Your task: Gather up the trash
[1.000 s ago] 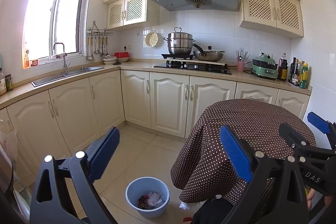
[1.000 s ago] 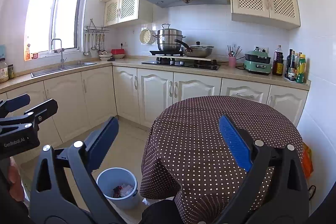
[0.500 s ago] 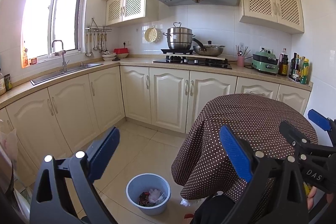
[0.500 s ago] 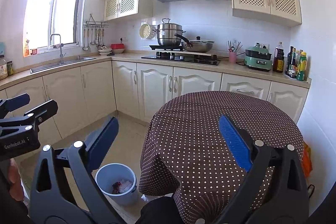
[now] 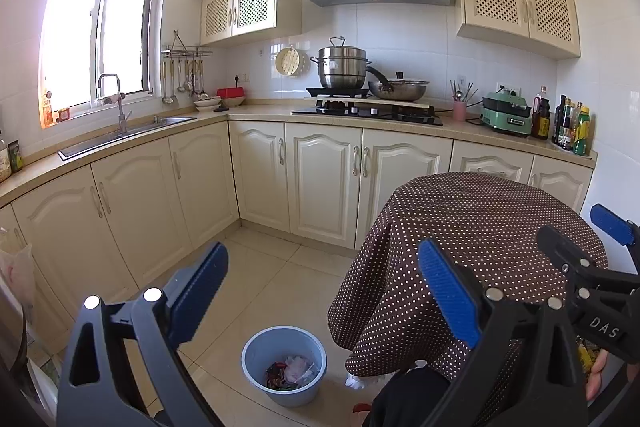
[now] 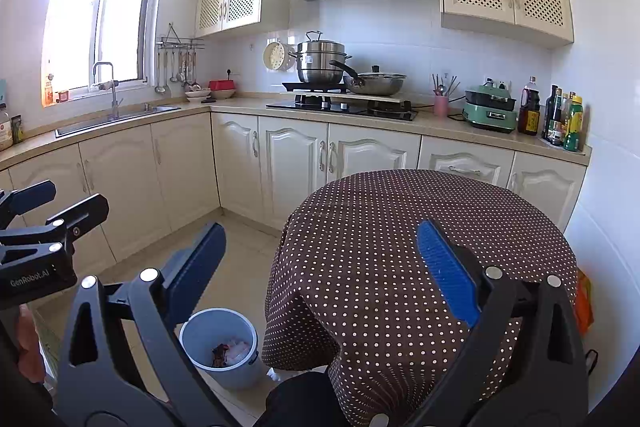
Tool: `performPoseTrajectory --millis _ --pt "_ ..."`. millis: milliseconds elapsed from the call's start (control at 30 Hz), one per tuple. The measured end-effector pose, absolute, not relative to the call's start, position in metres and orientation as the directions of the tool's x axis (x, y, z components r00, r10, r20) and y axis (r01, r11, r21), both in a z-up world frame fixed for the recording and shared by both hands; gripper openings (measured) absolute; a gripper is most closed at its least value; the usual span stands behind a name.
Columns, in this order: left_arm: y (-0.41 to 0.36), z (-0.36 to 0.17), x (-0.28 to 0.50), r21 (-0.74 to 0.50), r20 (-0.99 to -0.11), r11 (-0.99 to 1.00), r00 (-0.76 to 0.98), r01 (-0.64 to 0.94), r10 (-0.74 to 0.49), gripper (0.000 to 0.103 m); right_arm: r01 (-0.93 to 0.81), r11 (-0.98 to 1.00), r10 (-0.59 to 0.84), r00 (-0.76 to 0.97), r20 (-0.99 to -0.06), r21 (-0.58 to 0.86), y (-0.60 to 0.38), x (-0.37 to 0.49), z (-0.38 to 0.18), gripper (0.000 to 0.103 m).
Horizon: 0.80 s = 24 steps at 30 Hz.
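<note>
- Both grippers hang in mid-air in a cream-cabinet kitchen, the left gripper (image 5: 322,293) and right gripper (image 6: 320,265) each with blue-padded jaws spread wide apart and nothing between them.
- The task's thing, a pale blue plastic bin (image 5: 284,365), stands on the tiled floor (image 5: 256,279) at the near left foot of the round bench, just beside the hanging hem of its brown polka-dot cloth (image 6: 400,247).
- Inside lies crumpled trash (image 5: 294,371): whitish wrapping and dark scraps, filling only the bottom.
- Judged from this, the bin should be light and fairly stiff, its smooth wall slippery; the thin rolled rim looks the surest place to pinch.
- A white scrap (image 5: 354,382) lies on the floor by the cloth's hem; it looks soft and light.
- The bench top shows no litter from either view.
</note>
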<state>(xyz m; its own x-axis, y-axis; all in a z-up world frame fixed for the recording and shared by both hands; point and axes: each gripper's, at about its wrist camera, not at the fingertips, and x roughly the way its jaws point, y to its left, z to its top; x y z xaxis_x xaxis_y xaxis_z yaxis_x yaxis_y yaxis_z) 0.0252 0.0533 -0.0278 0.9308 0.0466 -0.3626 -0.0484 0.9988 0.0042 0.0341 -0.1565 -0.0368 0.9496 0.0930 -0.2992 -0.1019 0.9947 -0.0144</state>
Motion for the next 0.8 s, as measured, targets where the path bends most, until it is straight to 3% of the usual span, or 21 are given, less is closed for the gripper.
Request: performPoseTrajectory --millis 800 --pt "0.054 -0.039 0.043 0.016 -0.396 0.999 0.917 -0.044 0.046 0.094 -0.076 0.997 0.065 0.944 -0.322 -0.022 -0.167 0.048 -0.046 0.095"
